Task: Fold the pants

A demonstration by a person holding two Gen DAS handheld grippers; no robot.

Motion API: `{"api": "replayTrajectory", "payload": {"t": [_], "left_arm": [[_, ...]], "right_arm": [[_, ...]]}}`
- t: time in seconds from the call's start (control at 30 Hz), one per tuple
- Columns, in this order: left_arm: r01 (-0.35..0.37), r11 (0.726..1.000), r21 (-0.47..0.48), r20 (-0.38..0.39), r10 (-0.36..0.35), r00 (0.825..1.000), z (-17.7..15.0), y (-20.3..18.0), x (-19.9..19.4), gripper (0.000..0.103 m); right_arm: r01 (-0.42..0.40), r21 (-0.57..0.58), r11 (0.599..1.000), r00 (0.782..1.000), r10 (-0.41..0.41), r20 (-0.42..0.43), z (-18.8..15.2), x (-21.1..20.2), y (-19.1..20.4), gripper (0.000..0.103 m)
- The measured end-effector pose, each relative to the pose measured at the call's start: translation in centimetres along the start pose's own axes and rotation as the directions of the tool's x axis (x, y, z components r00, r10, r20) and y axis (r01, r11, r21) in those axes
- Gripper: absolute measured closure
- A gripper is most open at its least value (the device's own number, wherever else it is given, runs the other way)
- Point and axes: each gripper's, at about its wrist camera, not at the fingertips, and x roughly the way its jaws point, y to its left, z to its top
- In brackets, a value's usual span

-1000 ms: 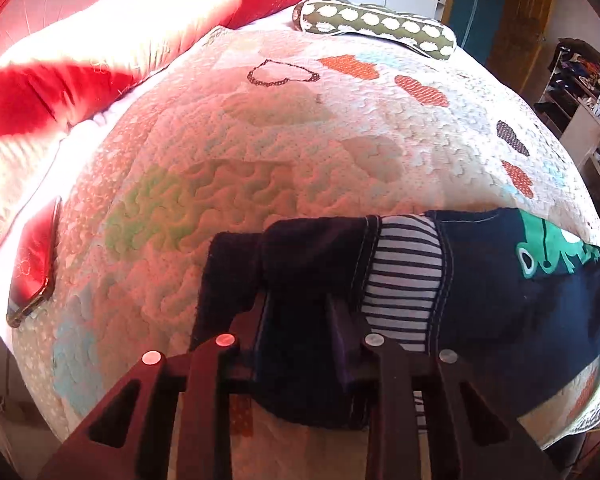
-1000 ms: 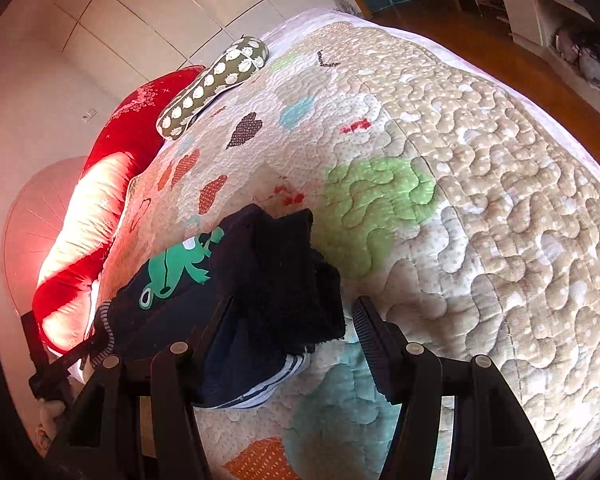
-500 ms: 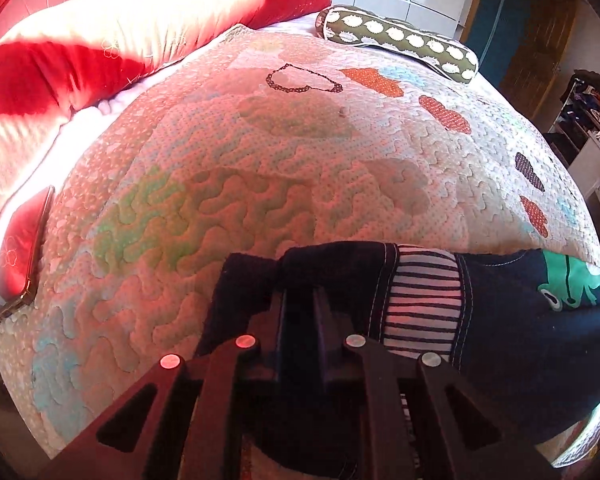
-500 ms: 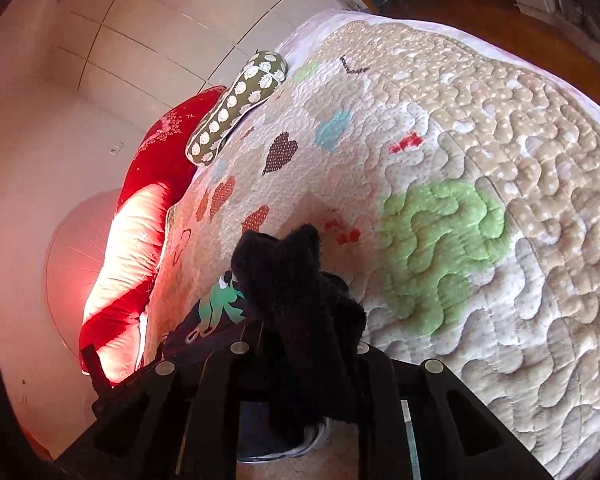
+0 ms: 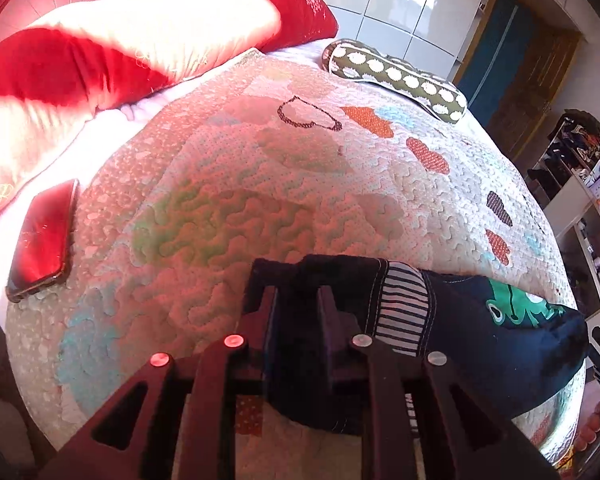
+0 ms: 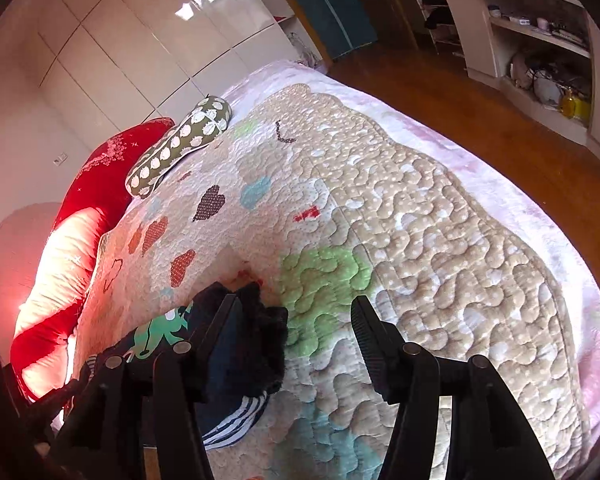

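Observation:
Small dark navy pants (image 5: 472, 344) with a striped waistband and a green frog print lie folded on the quilted bed near its front edge. My left gripper (image 5: 298, 300) is shut on the dark end of the pants. In the right wrist view the pants (image 6: 240, 344) lie bunched at the lower left, frog print showing. My right gripper (image 6: 294, 314) is open; its left finger rests against the pants and its right finger stands over bare quilt.
The patchwork quilt (image 5: 300, 184) covers the bed. A red-cased phone (image 5: 44, 236) lies at the left edge. Red and white pillows (image 5: 112, 44) and a green spotted bolster (image 5: 396, 80) lie at the head. Shelves (image 6: 540, 52) and wooden floor are beyond the bed's right side.
My right gripper, shut on the pants half a second ago, has opened and let go; the cloth dropped onto the quilt. My left gripper stays shut on the pants.

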Motion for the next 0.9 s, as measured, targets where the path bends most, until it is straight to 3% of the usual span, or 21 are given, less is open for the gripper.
{"api": "replayTrajectory", "payload": {"t": [0.07, 0.17, 0.3, 0.4, 0.53, 0.7, 0.9], "left_arm": [[0.017, 1.000, -0.019, 0.022, -0.016, 1.000, 0.0, 0.1, -1.6, 0.067], [0.071, 0.997, 0.015, 0.006, -0.071, 0.997, 0.5, -1.6, -2.7, 0.064], [0.204, 0.966, 0.157, -0.042, -0.200, 0.979, 0.5, -8.5, -2.9, 0.053], [0.344, 0.913, 0.219, -0.142, -0.319, 0.937, 0.3, -15.3, -1.7, 0.049], [0.500, 0.826, 0.261, -0.302, -0.422, 0.855, -0.2, -24.5, 0.9, 0.048], [0.559, 0.749, 0.356, -0.421, -0.405, 0.812, -1.0, -34.2, 4.2, 0.048], [0.593, 0.712, 0.376, -0.548, -0.346, 0.762, -2.4, -40.3, 9.3, 0.049]], "right_arm": [[-0.011, 0.029, 1.000, 1.000, 0.011, 0.007, -0.1, -1.0, -1.1, 0.039], [-0.056, 0.054, 0.997, 0.998, 0.056, -0.003, -0.9, -1.6, -2.1, 0.039], [-0.121, 0.034, 0.992, 0.991, 0.123, -0.046, -2.7, -1.5, -1.8, 0.039], [-0.145, 0.020, 0.989, 0.986, 0.146, -0.078, -3.7, -0.8, -1.3, 0.038], [-0.182, 0.032, 0.983, 0.977, 0.185, -0.109, -4.5, 0.4, -0.9, 0.038], [-0.207, 0.018, 0.978, 0.970, 0.208, -0.127, -4.9, 1.7, 0.1, 0.037], [-0.213, -0.013, 0.977, 0.967, 0.209, -0.149, -5.4, 3.4, 1.4, 0.036]]}}
